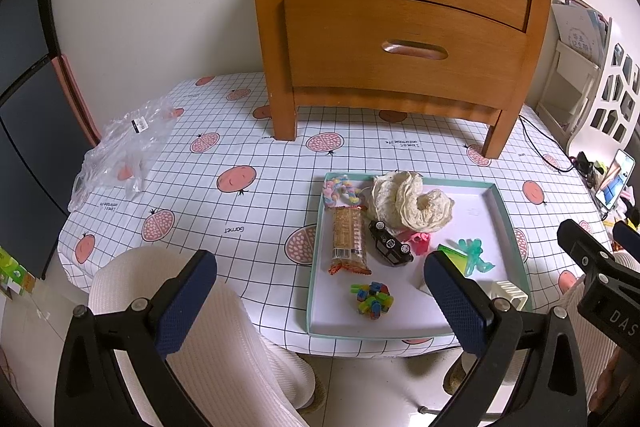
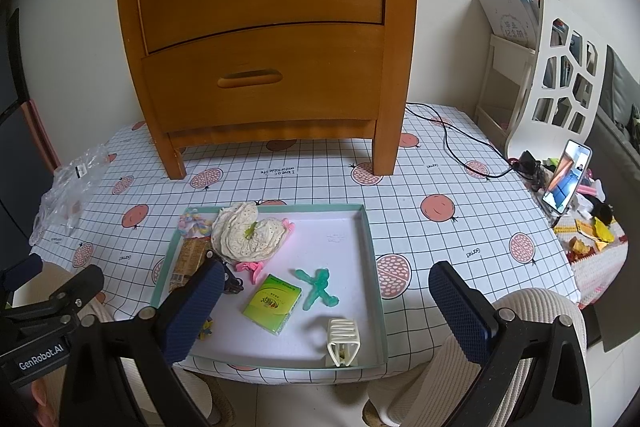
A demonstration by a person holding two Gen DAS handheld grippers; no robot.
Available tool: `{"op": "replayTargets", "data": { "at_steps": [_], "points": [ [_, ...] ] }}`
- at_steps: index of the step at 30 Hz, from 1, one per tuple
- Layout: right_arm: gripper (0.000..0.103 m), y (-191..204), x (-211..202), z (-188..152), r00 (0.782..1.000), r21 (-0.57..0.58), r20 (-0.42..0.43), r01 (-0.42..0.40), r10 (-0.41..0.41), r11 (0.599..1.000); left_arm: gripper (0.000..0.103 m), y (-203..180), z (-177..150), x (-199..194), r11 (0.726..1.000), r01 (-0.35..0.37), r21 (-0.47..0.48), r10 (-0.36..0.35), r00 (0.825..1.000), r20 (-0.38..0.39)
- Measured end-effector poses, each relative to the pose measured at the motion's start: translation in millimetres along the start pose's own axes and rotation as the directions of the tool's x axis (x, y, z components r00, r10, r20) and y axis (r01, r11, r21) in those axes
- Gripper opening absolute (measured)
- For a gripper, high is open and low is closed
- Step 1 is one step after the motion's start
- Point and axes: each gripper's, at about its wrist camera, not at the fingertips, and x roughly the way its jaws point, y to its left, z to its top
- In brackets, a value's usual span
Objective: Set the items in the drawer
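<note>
A wooden two-drawer cabinet (image 1: 400,7) (image 2: 260,39) stands at the back of the table, both drawers closed. In front of it lies a teal-rimmed tray (image 1: 502,211) (image 2: 370,247) holding a snack bar (image 1: 349,241), a black toy car (image 1: 390,249), a cream fabric piece (image 1: 408,205) (image 2: 244,233), a green packet (image 2: 272,303), a green rubber figure (image 2: 318,287), a white clip (image 2: 343,341), a pink clip (image 1: 418,242) and colourful beads (image 1: 372,299). My left gripper (image 1: 320,307) and right gripper (image 2: 324,311) hover open near the table's front edge, holding nothing.
A crumpled clear plastic bag (image 1: 120,155) lies at the table's left. A black cable (image 2: 460,151) runs to a phone (image 2: 566,183) propped at the right, beside a white shelf (image 2: 560,75). A person's knees in white fabric (image 1: 180,327) sit below the front edge.
</note>
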Motion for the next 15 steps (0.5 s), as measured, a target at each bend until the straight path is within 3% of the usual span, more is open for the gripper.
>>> {"op": "replayTargets", "data": {
  "at_steps": [5, 6, 15],
  "points": [
    [0.103, -0.7, 0.8, 2.4, 1.000, 0.008, -0.001, 0.016, -0.016, 1.000, 0.103, 0.6, -1.2, 0.3, 1.000, 0.013, 0.004, -0.013, 1.000, -0.002],
    [0.103, -0.5, 0.6, 2.4, 0.998, 0.042, -0.010, 0.065, -0.065, 0.997, 0.103, 0.9, -1.4, 0.7, 1.000, 0.015, 0.006, -0.015, 1.000, -0.003],
    [0.103, -3.5, 3.1, 1.8, 0.995, 0.053, -0.008, 0.098, -0.098, 0.994, 0.103, 5.9, -1.4, 5.9, 0.996, 0.094, 0.012, -0.094, 0.995, -0.015]
  ]
}}
